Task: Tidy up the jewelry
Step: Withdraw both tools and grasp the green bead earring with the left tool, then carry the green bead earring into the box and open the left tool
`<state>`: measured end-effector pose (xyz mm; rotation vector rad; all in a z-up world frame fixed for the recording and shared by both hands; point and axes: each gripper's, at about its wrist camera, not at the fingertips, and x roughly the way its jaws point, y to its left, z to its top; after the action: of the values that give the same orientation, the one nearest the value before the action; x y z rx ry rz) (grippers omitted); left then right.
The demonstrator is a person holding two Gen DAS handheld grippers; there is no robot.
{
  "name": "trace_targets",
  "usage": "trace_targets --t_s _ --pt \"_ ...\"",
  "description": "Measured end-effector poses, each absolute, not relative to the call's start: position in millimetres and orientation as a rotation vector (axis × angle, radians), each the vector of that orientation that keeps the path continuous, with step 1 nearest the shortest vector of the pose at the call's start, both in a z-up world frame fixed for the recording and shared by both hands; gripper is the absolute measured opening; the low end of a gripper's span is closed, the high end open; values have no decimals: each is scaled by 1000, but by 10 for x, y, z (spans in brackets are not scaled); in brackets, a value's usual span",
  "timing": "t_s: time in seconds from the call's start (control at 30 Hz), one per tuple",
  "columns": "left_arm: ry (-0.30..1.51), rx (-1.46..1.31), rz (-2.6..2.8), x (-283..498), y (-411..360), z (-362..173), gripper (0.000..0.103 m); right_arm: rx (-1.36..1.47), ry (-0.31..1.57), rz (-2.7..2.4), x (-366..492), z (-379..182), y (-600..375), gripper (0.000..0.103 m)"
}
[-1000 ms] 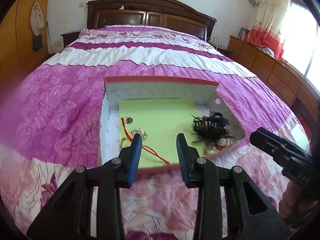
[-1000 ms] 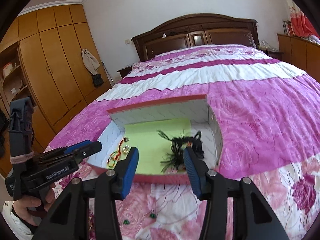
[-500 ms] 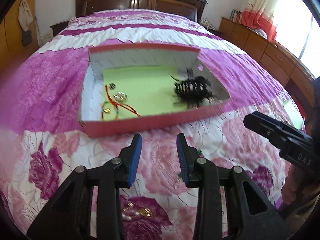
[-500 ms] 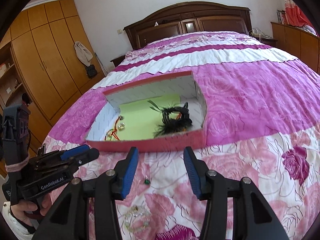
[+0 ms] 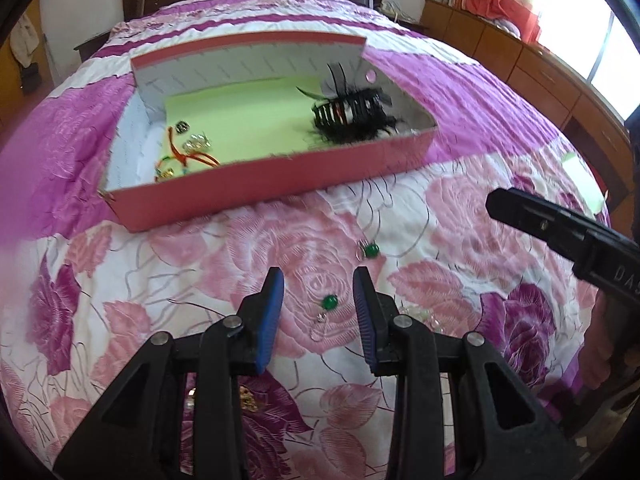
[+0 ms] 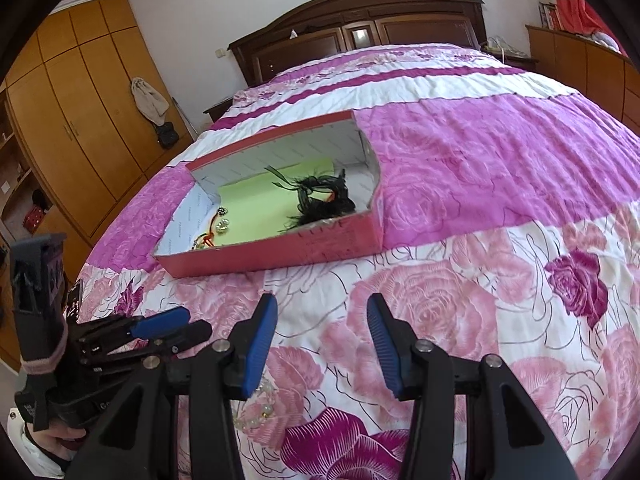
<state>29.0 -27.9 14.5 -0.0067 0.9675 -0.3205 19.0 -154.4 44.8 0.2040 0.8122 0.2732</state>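
Observation:
A red box [image 5: 256, 184] with a green lining lies on the bed. It holds a black feather hairpiece [image 5: 352, 116] on the right and a red cord bracelet [image 5: 180, 156] with small trinkets on the left. Two green earrings lie on the bedspread before it, one [image 5: 330, 302] below the gap of my open left gripper [image 5: 319, 292], the other [image 5: 371, 251] just beyond. Nothing touches its pads. My right gripper [image 6: 322, 312] hovers open and empty over the spread, short of the box [image 6: 280, 252]. A clear bead bracelet [image 6: 256, 408] lies under its left finger.
The other gripper shows at each view's edge: the right one [image 5: 560, 232], the left one [image 6: 160, 328] held by a hand. A dark headboard [image 6: 360, 28] closes the far end. Wooden wardrobes [image 6: 72, 120] stand left, a low dresser [image 5: 520, 60] right.
Both grippers have pulled back from over the box and tipped downward. The box now sits higher in both views, and the green earrings and bead bracelet have come into sight.

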Motion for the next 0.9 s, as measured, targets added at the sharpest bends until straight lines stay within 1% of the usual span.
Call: trace_targets --t_s 0.2,0.3,0.37,0.4,0.5,0.57,0.9 --pt "1007 27 -336 289 -393 13 27 218 827 271 187 393 -1573 50" --pt "1013 33 -335 302 -394 -17 24 225 831 269 183 376 -1589 50" --pt "1014 35 -333 314 -390 -35 18 229 833 267 186 371 -1597 50" --pt "1016 35 -330 321 -385 -48 17 231 835 267 188 364 -1601 50" --pt "1024 33 -327 340 -380 -87 8 240 841 266 197 346 -1615 50" --pt "1027 34 -329 342 -382 -100 1 243 843 267 201 340 -1616 50" --pt "1000 20 -337 332 -363 -13 1 242 848 272 205 338 -1591 50"
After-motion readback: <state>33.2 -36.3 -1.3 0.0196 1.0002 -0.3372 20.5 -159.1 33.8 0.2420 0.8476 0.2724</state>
